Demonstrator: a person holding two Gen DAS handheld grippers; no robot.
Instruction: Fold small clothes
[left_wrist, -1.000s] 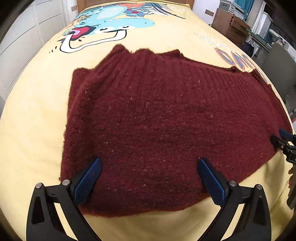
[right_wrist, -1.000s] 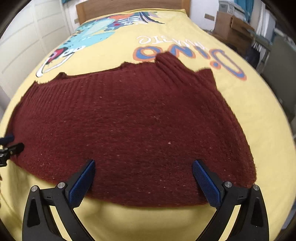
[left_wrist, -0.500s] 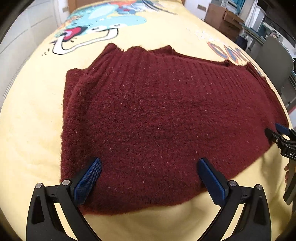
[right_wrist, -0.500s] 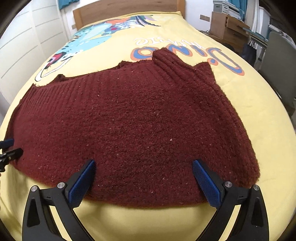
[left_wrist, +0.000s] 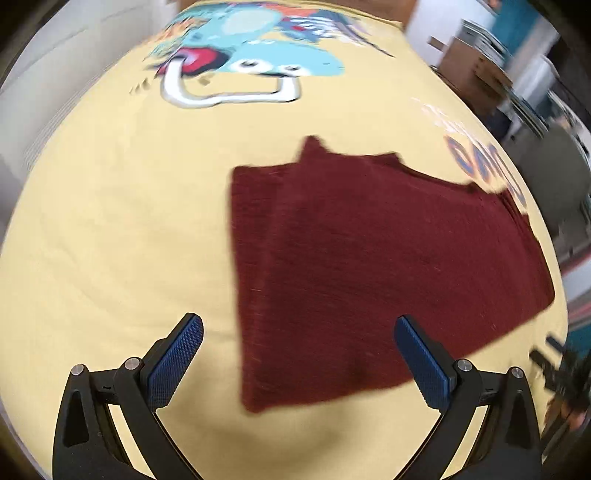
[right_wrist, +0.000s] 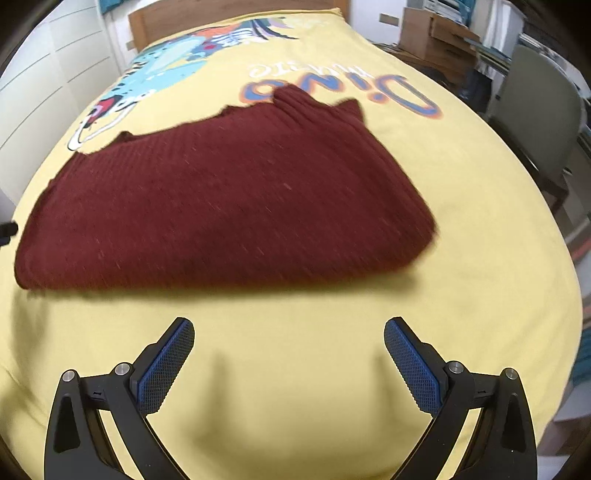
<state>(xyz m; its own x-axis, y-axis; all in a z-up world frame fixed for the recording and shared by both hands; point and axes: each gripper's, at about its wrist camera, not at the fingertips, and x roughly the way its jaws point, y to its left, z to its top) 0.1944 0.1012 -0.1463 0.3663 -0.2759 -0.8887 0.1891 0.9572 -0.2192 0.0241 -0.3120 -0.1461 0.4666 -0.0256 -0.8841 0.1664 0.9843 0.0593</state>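
A dark red knitted sweater (left_wrist: 388, 266) lies folded flat on a yellow bedspread (left_wrist: 110, 229). It also shows in the right wrist view (right_wrist: 221, 206). My left gripper (left_wrist: 299, 354) is open and empty, above the sweater's near left corner. My right gripper (right_wrist: 288, 354) is open and empty, over bare bedspread (right_wrist: 295, 369) just in front of the sweater's near edge. The tip of the left gripper shows at the left edge of the right wrist view (right_wrist: 7, 230). The right gripper shows blurred at the right edge of the left wrist view (left_wrist: 554, 373).
The bedspread carries a cartoon dinosaur print (left_wrist: 251, 62) and blue lettering (right_wrist: 340, 88). A wooden headboard (right_wrist: 240, 14) stands at the far end. Cardboard boxes (right_wrist: 436, 33) and a grey chair (right_wrist: 539, 110) stand to the right, white cabinet doors (right_wrist: 48, 74) to the left.
Both grippers have pulled back off the sweater toward me. The left view has swung left, so the sweater now lies to its right. Both stay open.
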